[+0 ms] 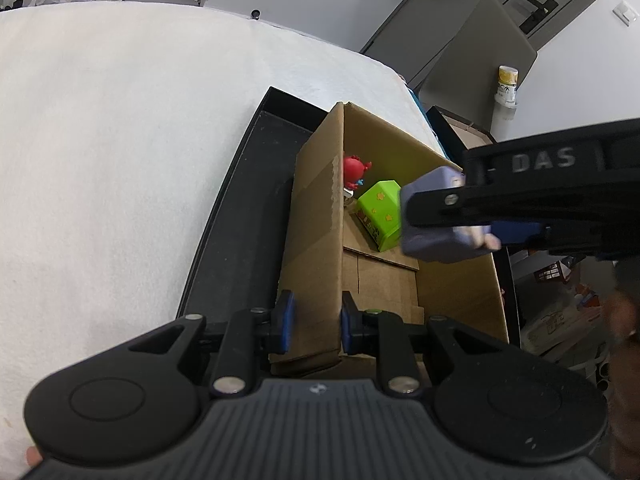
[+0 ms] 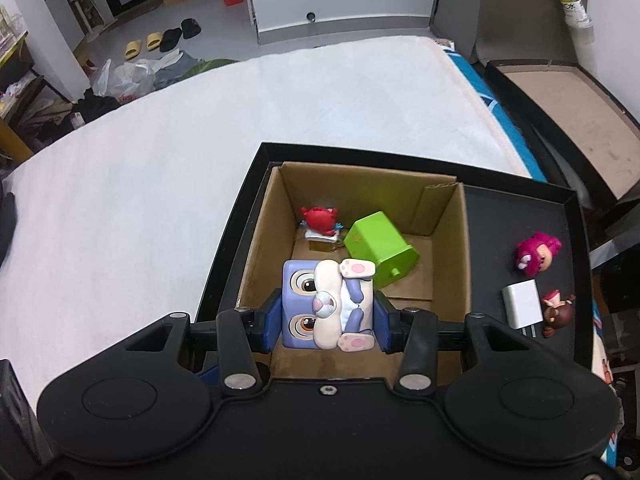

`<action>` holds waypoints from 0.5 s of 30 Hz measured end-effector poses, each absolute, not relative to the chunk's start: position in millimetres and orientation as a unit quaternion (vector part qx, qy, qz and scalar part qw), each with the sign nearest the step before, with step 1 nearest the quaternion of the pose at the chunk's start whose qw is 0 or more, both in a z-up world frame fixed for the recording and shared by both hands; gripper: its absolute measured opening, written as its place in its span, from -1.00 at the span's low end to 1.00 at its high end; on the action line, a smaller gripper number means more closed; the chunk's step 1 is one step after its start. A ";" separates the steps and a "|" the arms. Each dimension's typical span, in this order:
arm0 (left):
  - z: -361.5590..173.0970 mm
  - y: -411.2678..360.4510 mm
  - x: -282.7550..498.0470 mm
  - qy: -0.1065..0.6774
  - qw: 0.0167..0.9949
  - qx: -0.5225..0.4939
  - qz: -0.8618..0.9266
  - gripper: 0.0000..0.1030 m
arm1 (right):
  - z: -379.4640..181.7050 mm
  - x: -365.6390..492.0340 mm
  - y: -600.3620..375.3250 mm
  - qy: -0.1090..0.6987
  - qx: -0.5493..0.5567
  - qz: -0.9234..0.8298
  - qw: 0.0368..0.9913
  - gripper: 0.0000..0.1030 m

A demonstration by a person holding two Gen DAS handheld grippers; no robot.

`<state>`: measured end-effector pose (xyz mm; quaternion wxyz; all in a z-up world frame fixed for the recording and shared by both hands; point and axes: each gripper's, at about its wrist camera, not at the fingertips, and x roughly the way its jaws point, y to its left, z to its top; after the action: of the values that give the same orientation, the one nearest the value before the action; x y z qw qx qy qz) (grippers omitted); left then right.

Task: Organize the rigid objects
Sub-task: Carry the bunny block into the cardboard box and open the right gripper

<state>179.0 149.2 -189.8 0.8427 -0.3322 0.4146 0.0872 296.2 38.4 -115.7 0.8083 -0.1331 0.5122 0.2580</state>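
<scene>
- Right gripper (image 2: pixel 327 322): jaws closed on the purple rabbit cube (image 2: pixel 320 306), held above the open cardboard box (image 2: pixel 456 240)
- Left gripper (image 1: pixel 316 322): jaws narrow, straddling the box's near wall (image 1: pixel 316 240), apparently steadying it
- Box contents: red figurine (image 2: pixel 320 220) and green block (image 2: pixel 378 242), side by side at the far end
- Black tray (image 2: pixel 520 208) around the box: pink figurine (image 2: pixel 538 254), white charger (image 2: pixel 522 304) and brown figurine (image 2: pixel 558 312) remain outside
- Step judged: depositing the cube; the next move calls for lowering onto the bare floor near the green block, then opening
</scene>
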 end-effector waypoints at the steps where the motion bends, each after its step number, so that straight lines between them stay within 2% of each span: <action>1: -189.7 149.4 179.0 0.414 0.843 -0.332 0.087 -0.58 | -118.3 296.2 40.2 0.513 -0.134 0.259 0.807 -0.14; 12: -189.4 148.2 178.9 0.413 0.845 -0.330 0.086 -0.58 | -134.7 298.2 51.5 0.514 -0.129 0.261 0.807 -0.13; 15: -189.4 148.4 178.9 0.413 0.844 -0.332 0.086 -0.58 | -135.3 300.1 52.3 0.511 -0.119 0.262 0.810 -0.04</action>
<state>178.9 148.4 -189.4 0.8439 -0.3318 0.4127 0.0865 300.1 52.3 -135.3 0.8099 -0.1186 0.5113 0.2618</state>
